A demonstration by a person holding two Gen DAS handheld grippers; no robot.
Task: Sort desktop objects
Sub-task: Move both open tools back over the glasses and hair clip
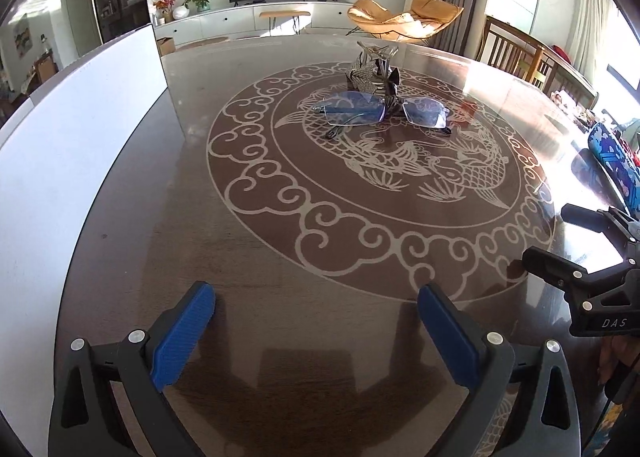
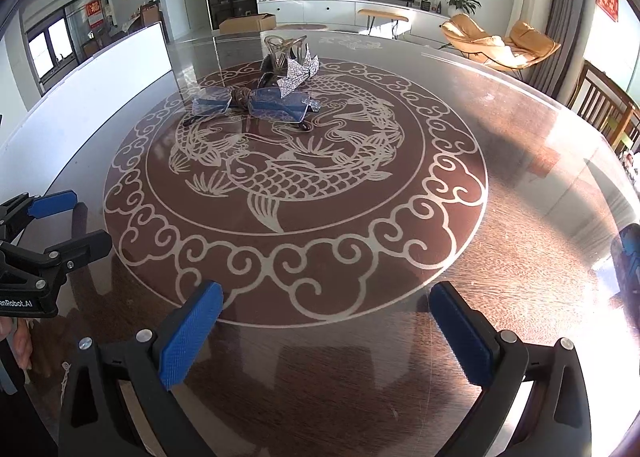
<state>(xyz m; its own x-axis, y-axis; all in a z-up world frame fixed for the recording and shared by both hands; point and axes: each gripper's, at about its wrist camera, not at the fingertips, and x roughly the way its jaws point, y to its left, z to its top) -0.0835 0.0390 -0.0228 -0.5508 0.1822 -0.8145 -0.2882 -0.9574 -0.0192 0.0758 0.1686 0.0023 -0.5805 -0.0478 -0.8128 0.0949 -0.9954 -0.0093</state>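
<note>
The left tool (image 1: 316,331) hung low over the near edge of the table (image 1: 280,337), its blue pads spread wide with nothing between them. The right tool (image 2: 326,331) sat just beside it in the same condition, fingers far apart and empty. Each showed at the margin of the other's view.

Farther out, at the middle of the fish medallion, lay the things to be sorted: a pair of rimless glasses (image 1: 384,109) with folded arms, and just behind them, touching or nearly so, a sparkly silver hair clip (image 1: 370,79) with a clear claw clip (image 1: 376,51) at the back. A white board (image 1: 80,161) stood along the table's left side.

The likeliest trouble lay in how tightly the cluster sat. Closing on the glasses could drag the clips along, and the thin lenses on glossy glass would probably slide rather than lift, or take a smudge or scratch from a pinch across the lens.

Whether the clips rested on the glasses' arms could not be made out. A dark knotted item at the bridge in the right view (image 2: 242,95) was unclear. A blue patterned object (image 1: 608,161) at the right edge was cut off, and glare washed out that side.
</note>
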